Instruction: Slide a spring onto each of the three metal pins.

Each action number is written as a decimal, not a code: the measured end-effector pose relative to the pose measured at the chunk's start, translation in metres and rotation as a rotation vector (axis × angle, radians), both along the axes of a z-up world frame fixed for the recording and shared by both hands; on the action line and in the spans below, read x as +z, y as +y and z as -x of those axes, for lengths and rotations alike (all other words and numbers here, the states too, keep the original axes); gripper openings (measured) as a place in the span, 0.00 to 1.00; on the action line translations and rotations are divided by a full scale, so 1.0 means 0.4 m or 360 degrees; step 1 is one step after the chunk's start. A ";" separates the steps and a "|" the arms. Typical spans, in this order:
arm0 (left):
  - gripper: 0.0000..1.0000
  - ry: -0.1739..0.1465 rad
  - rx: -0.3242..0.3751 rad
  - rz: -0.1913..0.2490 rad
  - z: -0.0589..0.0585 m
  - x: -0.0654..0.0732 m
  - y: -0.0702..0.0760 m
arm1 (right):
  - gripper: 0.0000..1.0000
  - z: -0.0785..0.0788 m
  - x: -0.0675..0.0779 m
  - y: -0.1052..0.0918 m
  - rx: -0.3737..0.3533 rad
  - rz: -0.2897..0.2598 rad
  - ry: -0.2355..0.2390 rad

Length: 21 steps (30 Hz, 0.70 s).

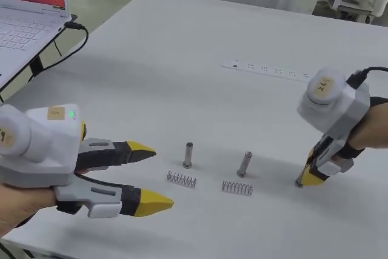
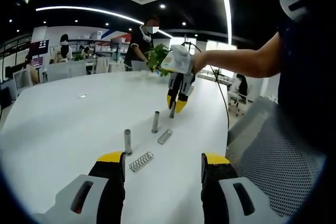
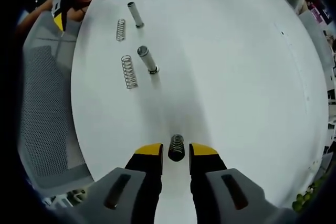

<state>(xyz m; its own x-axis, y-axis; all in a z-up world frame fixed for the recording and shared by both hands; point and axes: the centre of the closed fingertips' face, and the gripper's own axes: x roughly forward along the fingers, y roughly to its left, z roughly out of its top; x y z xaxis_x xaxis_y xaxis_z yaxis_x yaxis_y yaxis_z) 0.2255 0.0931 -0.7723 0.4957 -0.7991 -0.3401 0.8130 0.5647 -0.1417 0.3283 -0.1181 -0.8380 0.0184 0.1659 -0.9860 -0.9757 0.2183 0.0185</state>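
Two bare pins stand upright on the table (image 1: pixel 182 77): the middle pin (image 1: pixel 244 164) and, left of it, the left pin (image 1: pixel 188 154), with a loose spring (image 1: pixel 237 188) before the middle pin and another spring (image 1: pixel 182 179) before its neighbour. Right of the middle pin, your right hand-held gripper (image 3: pixel 176 150) straddles the sprung pin (image 3: pixel 176 144), jaws narrowly apart; I cannot tell whether they touch it. Far left of the middle pin, your left hand-held gripper (image 1: pixel 162 176) is held with its jaws wide apart.

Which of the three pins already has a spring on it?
The pin inside the right claw; the other two pins stand bare, springs lying beside them.
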 end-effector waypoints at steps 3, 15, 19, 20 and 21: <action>0.53 -0.0001 -0.0002 0.0001 0.000 0.000 0.000 | 0.22 -0.001 0.003 0.008 0.0023 -0.0025 -0.0018; 0.53 -0.0002 -0.0007 -0.0004 0.001 0.000 -0.001 | 0.27 -0.014 0.026 0.028 0.0062 -0.0045 -0.0107; 0.53 0.0001 -0.0009 -0.0005 0.002 -0.001 -0.001 | 0.26 -0.009 0.034 0.043 0.0094 -0.0056 -0.0128; 0.53 0.0002 -0.0009 -0.0005 0.002 -0.001 -0.001 | 0.26 -0.002 0.038 0.050 0.0101 -0.0061 -0.0128; 0.53 0.0002 -0.0010 -0.0004 0.003 -0.001 -0.002 | 0.25 0.000 0.040 0.054 0.0107 -0.0065 -0.0129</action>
